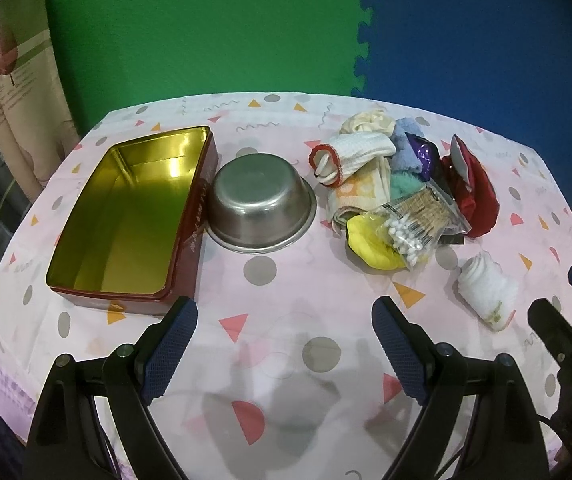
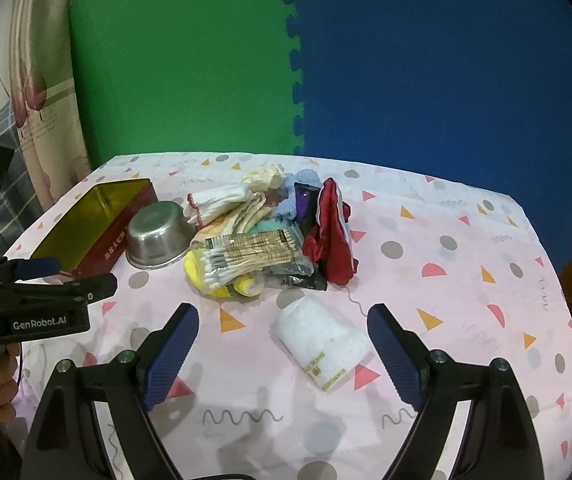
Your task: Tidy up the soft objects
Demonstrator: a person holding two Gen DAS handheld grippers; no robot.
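Steel bowl (image 1: pixel 261 206) between tin (image 1: pixel 134 216) and pile (image 1: pixel 398 184)

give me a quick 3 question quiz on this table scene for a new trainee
1. True or false: the upturned steel bowl stands between the open red tin with gold lining and the pile of soft items.
2. Which item lies apart from the pile, nearest the right hand-held gripper? A) bag of cotton swabs B) rolled white sock C) red cloth
3. Fill in: the jaws of the left hand-held gripper are ____.

Key: 1 true; 2 B; 3 open
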